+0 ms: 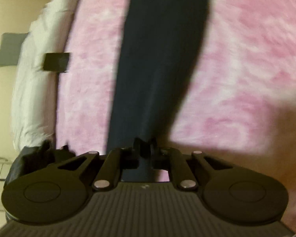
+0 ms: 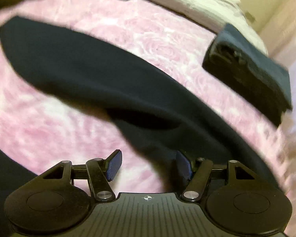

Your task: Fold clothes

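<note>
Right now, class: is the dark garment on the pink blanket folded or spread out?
Spread out: the dark garment lies as one long strip across the pink blanket.

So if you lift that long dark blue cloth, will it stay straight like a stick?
Probably not. The long dark navy garment bends and sags across the fluffy pink blanket, so it looks floppy. It seems thin, likely light, where the left tool pinches it.

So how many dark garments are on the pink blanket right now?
2: a long dark garment stretched across the pink blanket, and a folded stack at its far edge. More may be out of view.
</note>
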The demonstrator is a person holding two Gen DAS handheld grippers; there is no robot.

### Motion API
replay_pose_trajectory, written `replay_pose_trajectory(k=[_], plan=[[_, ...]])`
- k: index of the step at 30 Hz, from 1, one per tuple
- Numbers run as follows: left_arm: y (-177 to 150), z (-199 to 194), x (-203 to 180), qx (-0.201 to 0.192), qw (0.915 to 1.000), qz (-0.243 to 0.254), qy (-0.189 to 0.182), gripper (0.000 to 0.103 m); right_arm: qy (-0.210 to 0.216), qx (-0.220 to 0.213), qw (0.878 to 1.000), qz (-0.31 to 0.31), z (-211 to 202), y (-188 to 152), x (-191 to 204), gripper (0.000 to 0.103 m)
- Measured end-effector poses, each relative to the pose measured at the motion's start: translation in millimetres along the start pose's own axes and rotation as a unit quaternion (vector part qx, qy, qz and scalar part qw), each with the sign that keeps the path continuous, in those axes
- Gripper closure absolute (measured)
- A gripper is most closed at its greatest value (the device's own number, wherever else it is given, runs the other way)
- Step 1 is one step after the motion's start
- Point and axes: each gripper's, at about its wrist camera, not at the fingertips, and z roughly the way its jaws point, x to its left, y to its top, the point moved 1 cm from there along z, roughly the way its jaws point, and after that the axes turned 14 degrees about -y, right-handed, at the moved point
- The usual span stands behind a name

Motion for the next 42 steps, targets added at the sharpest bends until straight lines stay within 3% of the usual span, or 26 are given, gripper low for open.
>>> replay_pose_trajectory(k=[3,4,5,6,7,12,16,18,20,21,23,28,32,35,38,42], plan=[[-2.6,-10.2,24.1,-0.020,0.9992,-0.035,0.007,0.096,-0.025,-0.008,0.993,-0.116,13.6,-3.0,21.0,0.039],[-3.1,-11.5,30.2,-0.023,0.9988,-0.042,0.006,0.096,-0.028,-0.010,0.989,-0.142,20.2,-4.8,27.2,0.044],[-3.4,-11.1,34.8,-0.025,0.9986,-0.046,0.005,0.096,-0.029,-0.017,0.985,-0.167,23.2,-8.4,32.3,0.063],[-3.8,-9.9,38.5,-0.024,0.9985,-0.048,0.002,0.096,-0.029,-0.023,0.982,-0.187,24.6,-11.9,36.1,0.077],[-4.7,-8.4,40.5,-0.022,0.9987,-0.047,-0.001,0.096,-0.024,-0.023,0.981,-0.189,18.1,-15.6,33.4,0.099],[-16.0,-29.3,36.4,-0.019,0.9987,-0.046,-0.010,0.096,0.003,-0.025,0.980,-0.199,-14.2,-34.1,20.2,0.099],[-25.3,-37.4,-0.4,-0.005,0.9975,-0.041,-0.057,0.094,0.019,-0.022,0.979,-0.199,-29.9,-48.1,14.0,0.099],[-25.9,-34.3,-15.1,0.011,0.9964,-0.038,-0.075,0.090,0.021,-0.015,0.981,-0.191,-26.0,-53.2,16.5,0.088],[-31.5,-36.8,-25.1,0.022,0.9955,-0.043,-0.081,0.088,0.020,-0.018,0.984,-0.176,-32.0,-48.3,22.0,0.037],[-36.3,-39.6,-27.8,0.026,0.9949,-0.050,-0.084,0.087,0.022,-0.024,0.985,-0.168,-35.1,-45.9,22.7,0.034],[-48.3,-46.6,-26.7,0.029,0.9927,-0.079,-0.087,0.082,0.027,-0.025,0.987,-0.154,-39.0,-39.6,24.8,0.034],[-72.8,-57.3,2.4,0.012,0.9805,-0.183,-0.070,0.080,0.034,-0.026,0.994,-0.102,-48.7,-19.0,31.0,0.034],[-65.0,-47.0,9.2,-0.008,0.9849,-0.159,-0.069,0.080,0.042,-0.017,0.997,-0.056,-57.5,-12.4,42.5,0.034],[-53.6,-33.9,2.1,-0.011,0.9886,-0.120,-0.090,0.074,0.067,0.026,0.997,0.035,-55.2,-17.7,35.3,0.034],[-48.1,-20.4,-7.4,0.012,0.9903,-0.089,-0.107,0.075,0.081,0.082,0.981,0.154,-47.9,-38.1,9.5,0.034],[-38.9,-28.6,-0.8,0.026,0.9907,-0.077,-0.109,0.073,0.045,0.149,0.950,0.271,-43.1,-95.7,-35.3,0.034]])
